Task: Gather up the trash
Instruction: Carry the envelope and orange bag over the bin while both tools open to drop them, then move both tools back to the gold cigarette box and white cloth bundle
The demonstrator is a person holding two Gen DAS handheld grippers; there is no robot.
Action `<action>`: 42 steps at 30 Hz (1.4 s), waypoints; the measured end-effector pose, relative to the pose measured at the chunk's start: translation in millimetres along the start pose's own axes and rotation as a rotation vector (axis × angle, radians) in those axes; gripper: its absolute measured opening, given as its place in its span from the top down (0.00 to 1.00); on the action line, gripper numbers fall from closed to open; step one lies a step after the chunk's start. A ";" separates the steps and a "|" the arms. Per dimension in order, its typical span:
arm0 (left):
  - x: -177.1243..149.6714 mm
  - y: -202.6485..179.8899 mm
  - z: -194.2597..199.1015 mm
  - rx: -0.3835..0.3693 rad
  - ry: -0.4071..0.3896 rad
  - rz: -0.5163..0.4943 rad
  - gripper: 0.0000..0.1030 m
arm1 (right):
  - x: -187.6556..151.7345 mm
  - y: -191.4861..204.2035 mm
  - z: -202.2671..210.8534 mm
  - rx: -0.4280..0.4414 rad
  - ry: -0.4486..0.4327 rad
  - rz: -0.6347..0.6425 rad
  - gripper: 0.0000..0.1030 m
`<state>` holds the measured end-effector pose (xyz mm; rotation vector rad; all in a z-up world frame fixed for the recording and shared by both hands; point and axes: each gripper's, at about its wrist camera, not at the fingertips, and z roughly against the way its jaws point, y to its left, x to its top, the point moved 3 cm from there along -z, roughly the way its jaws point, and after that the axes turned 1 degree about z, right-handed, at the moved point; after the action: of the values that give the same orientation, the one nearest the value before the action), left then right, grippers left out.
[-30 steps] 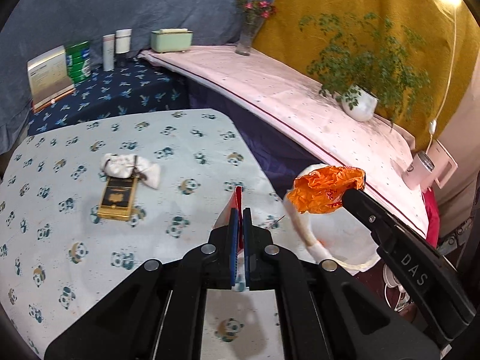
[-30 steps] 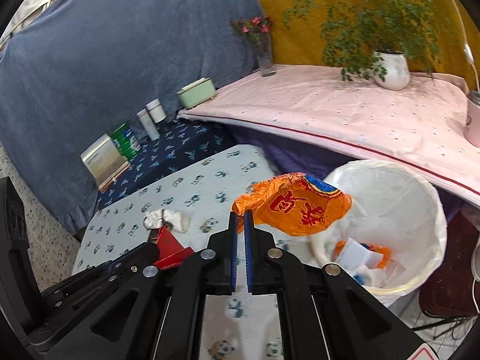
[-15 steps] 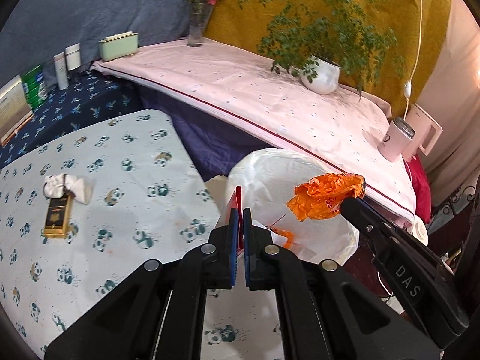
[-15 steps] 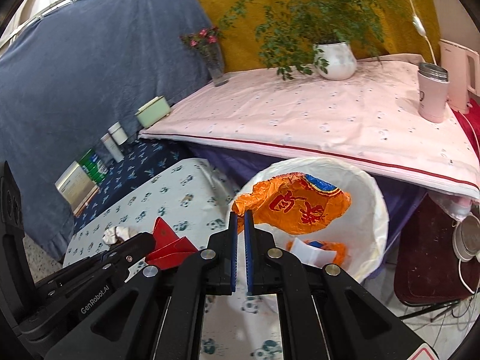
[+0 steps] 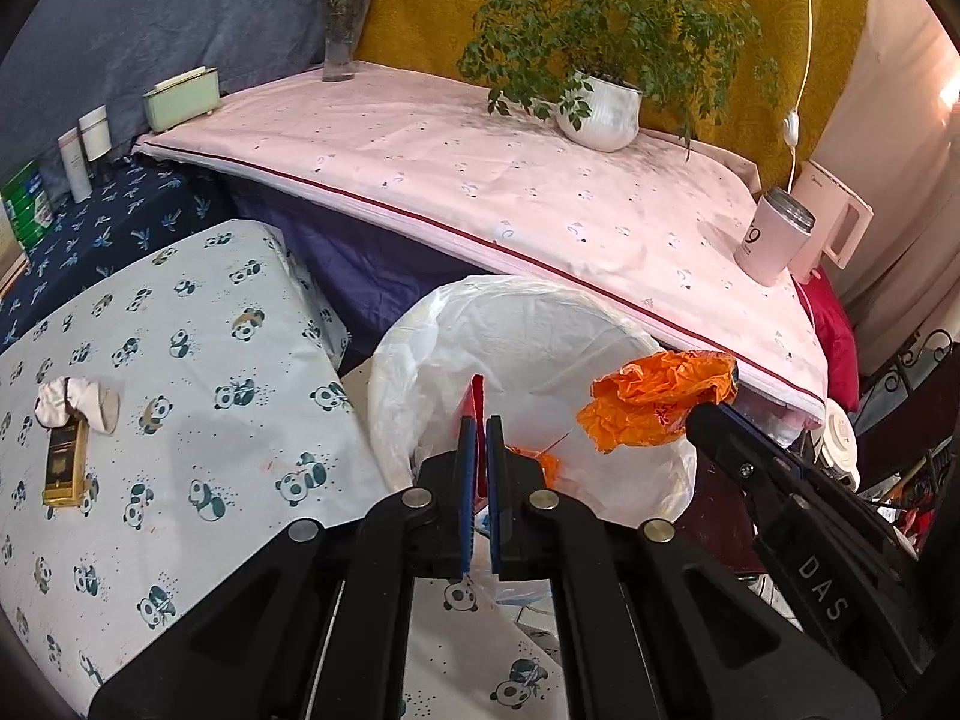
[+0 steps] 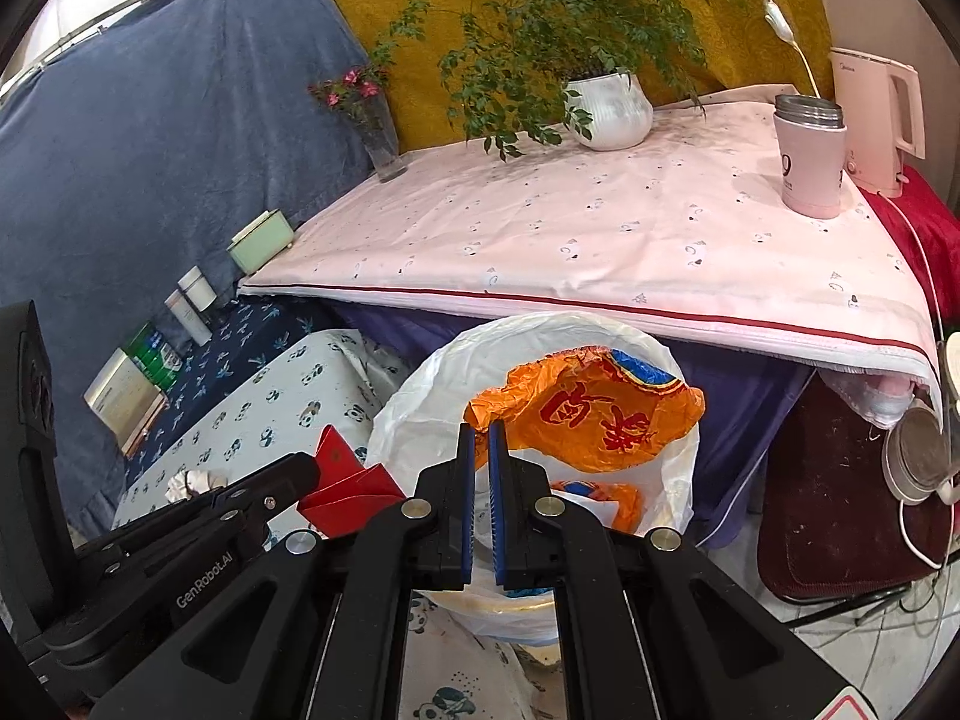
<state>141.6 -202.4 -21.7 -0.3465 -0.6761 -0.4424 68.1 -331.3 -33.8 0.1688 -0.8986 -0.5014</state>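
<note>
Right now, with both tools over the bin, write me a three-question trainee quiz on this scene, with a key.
1. True or false: the left tool is shut on a red paper piece.
2. Which item does the right tool hold? A) orange wrapper B) crumpled tissue C) gold box
3. Fill in: the two items left on the panda-print cloth are the crumpled tissue and the ____.

Key: 1 true; 2 A; 3 gold box. Both held pieces hang over the white-lined bin, which already has scraps in it.
</note>
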 end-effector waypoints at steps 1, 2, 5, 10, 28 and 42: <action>0.2 -1.4 -1.2 -0.001 -0.001 -0.004 0.97 | -0.3 -1.7 -0.7 -0.001 0.002 -0.003 0.95; 0.6 -3.1 -2.7 -0.001 -0.002 -0.009 0.97 | -0.3 -2.5 -1.2 -0.002 0.002 -0.004 0.95; 2.6 -6.2 -6.1 -0.004 0.002 -0.015 0.97 | 0.0 -6.1 -3.7 -0.005 0.004 -0.010 0.95; 6.2 -10.3 -7.8 -0.011 0.000 -0.019 0.97 | 0.1 -10.0 -4.2 -0.008 0.000 -0.016 0.95; 11.1 -8.8 -13.9 0.007 -0.026 0.007 0.55 | -0.1 -9.3 -8.3 -0.004 0.009 -0.008 0.95; 8.1 16.6 -11.8 0.059 -0.025 0.046 0.51 | -0.2 6.6 -15.5 0.013 0.027 0.010 0.95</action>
<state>161.6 -195.7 -27.6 -0.3114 -0.7032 -0.3740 82.5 -326.5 -41.2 0.1827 -0.8765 -0.4826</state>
